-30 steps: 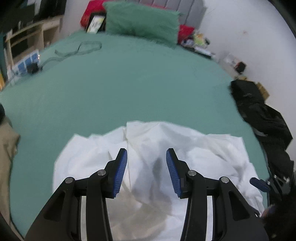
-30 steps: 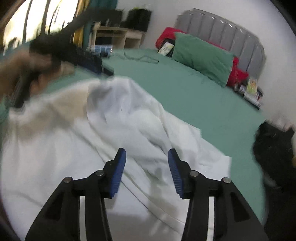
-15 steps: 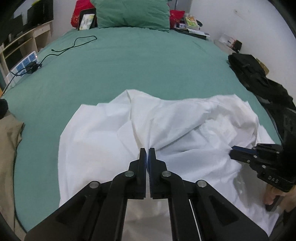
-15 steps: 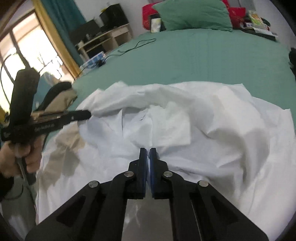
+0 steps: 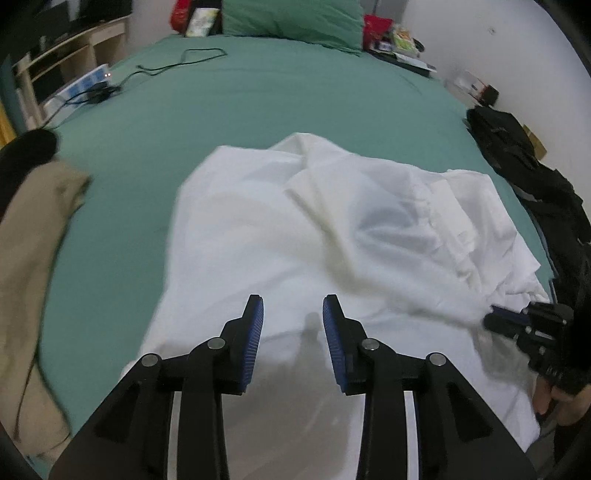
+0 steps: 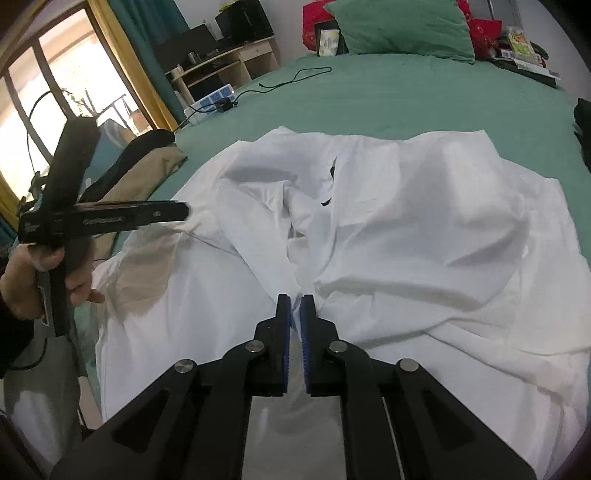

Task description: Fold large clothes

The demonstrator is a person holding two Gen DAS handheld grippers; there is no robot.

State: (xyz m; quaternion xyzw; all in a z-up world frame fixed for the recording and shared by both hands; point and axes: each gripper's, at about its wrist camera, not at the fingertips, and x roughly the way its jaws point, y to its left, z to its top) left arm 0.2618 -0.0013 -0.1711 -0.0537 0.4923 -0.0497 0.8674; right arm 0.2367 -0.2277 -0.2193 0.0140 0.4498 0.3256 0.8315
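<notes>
My left gripper (image 5: 291, 314) has its jaws opening, the blue pads spread with nothing between them; they hang over the near part of the white garment (image 5: 332, 236) without touching it that I can see. From the right wrist camera I see the same tool side-on (image 6: 181, 211), held in my left hand (image 6: 44, 273), its tip over the garment's left edge.

My right gripper (image 6: 295, 310) has its jaws opening slightly from almost pressed together; a narrow slit shows between the pads, and a ridge of white cloth runs up into that slit. I cannot tell whether the pads grip the cloth. The left wrist view catches this gripper only as a dark tip (image 5: 496, 321) at the garment's right edge.

The white garment lies crumpled on the green bed (image 6: 406, 99), near its foot edge.

Only the right view shows the window (image 6: 55, 92), the garment's dark neck opening (image 6: 332, 173) and the shelf unit (image 6: 229, 62). Only the left view shows the black clothing pile (image 5: 524, 177) to the right. Both show the tan garment (image 5: 33, 236) on the left, the green pillow (image 6: 399, 29) and the black cable (image 5: 177, 62).
</notes>
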